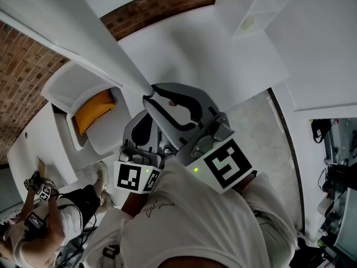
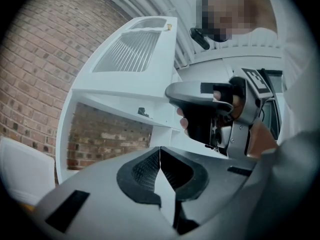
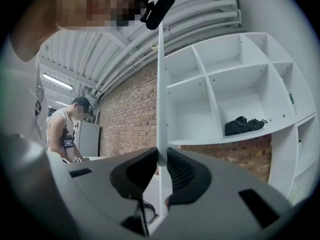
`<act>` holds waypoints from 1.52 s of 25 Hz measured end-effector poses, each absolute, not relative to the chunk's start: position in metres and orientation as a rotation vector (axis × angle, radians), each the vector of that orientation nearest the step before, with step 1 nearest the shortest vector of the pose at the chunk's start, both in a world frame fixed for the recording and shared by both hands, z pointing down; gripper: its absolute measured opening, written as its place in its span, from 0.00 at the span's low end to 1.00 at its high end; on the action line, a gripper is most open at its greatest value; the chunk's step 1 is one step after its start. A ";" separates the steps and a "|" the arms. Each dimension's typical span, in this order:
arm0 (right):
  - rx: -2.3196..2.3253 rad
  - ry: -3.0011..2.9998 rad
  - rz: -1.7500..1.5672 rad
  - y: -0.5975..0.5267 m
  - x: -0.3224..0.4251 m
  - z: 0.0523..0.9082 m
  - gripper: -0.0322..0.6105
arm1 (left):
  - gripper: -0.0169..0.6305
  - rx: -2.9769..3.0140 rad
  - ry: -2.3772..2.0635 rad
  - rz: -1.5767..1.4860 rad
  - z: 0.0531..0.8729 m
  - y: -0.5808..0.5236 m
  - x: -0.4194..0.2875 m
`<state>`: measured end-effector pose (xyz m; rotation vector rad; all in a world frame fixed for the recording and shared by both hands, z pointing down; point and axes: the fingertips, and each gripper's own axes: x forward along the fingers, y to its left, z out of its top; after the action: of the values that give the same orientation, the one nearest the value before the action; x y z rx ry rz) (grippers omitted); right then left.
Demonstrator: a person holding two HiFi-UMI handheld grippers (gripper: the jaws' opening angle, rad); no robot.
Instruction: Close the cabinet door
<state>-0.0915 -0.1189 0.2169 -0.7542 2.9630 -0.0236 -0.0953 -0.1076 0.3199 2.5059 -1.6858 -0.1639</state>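
Cabinet door [image 3: 161, 94]: thin white flat panel, open, swung out away from the cabinet [image 3: 240, 79]. In the right gripper view it is edge-on and upright, a narrow white strip running up from the jaws. Its free edge sits between the right gripper [image 3: 161, 170] jaws, which are closed on it. Head view: door [image 1: 72, 32] runs as a long white slab from upper left down to the jaw tips. Cabinet is white, with open cubby shelving.
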 end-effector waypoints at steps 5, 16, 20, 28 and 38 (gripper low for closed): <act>-0.747 2.972 -0.010 -0.126 -0.089 0.216 0.15 | 0.05 2.519 -1.685 -0.180 0.316 -0.114 -0.094; -0.722 2.981 -0.034 -0.151 -0.079 0.215 0.16 | 0.05 2.518 -1.681 -0.163 0.315 -0.136 -0.086; -0.720 2.981 -0.033 -0.149 -0.079 0.216 0.16 | 0.05 2.522 -1.674 -0.163 0.319 -0.133 -0.085; -0.693 2.976 -0.032 -0.160 -0.075 0.215 0.16 | 0.05 2.522 -1.663 -0.152 0.321 -0.143 -0.079; -0.662 2.991 -0.043 -0.171 -0.074 0.216 0.16 | 0.05 2.522 -1.656 -0.153 0.324 -0.153 -0.076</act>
<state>-0.0740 -0.1706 0.2165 -0.6617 2.9912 -0.0431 -0.0764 -0.1533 0.3241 2.5225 -1.6560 -0.1534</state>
